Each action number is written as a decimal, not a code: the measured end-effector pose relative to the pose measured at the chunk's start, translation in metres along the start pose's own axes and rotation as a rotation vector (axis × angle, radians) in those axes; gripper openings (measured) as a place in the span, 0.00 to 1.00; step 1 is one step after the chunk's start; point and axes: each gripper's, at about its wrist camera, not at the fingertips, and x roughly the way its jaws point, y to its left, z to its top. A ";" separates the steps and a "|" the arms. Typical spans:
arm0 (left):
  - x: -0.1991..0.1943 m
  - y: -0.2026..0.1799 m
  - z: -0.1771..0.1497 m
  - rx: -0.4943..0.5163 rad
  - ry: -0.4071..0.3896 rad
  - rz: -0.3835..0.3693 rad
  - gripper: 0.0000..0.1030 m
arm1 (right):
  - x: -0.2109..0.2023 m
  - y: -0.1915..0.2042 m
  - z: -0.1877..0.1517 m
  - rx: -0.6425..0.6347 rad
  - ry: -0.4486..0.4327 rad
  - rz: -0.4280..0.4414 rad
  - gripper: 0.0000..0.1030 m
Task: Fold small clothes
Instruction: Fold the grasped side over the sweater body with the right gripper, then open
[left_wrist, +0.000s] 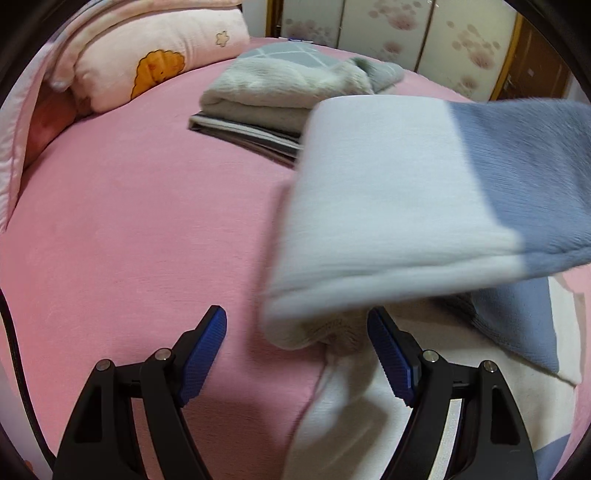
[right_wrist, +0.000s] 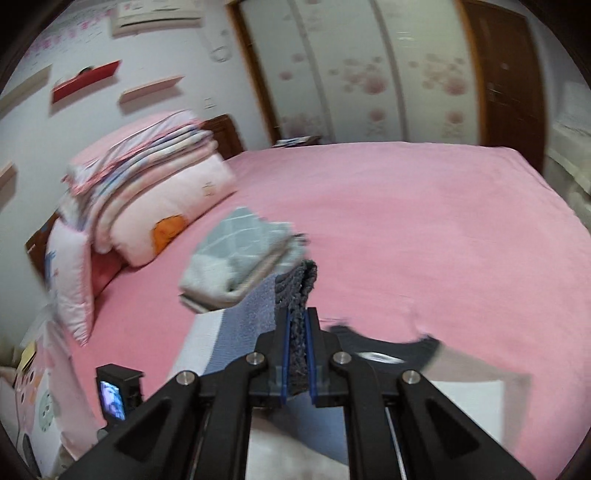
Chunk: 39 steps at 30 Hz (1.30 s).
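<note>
No legible text, labels, brands or numbers in either view. The white wall-mounted air conditioner (right_wrist: 157, 16) carries a mark, too blurred to read. The small lit screen on the black device (right_wrist: 112, 404) shows only a blur, no characters.

Black skeletal gripper arms — silver screws, blue ribbed pads on the fingers (left_wrist: 205, 354).

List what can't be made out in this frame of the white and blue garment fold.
- Left wrist view: the lifted garment is motion-blurred and runs off the right edge; its full shape and type are unclear.
- Right wrist view: the right gripper is shut on the garment's blue edge; its black fingers hide the fabric below.
- Right wrist view: the folded pile is blurred; its item count is unreadable.
</note>
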 end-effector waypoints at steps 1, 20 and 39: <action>0.000 -0.002 0.000 0.003 0.000 0.005 0.75 | -0.004 -0.011 -0.002 0.019 -0.001 -0.018 0.07; -0.001 -0.012 -0.012 0.037 0.030 0.049 0.76 | 0.040 -0.177 -0.110 0.399 0.224 -0.188 0.07; -0.037 0.036 -0.011 -0.061 0.014 0.036 0.77 | 0.058 -0.179 -0.119 0.288 0.282 -0.286 0.21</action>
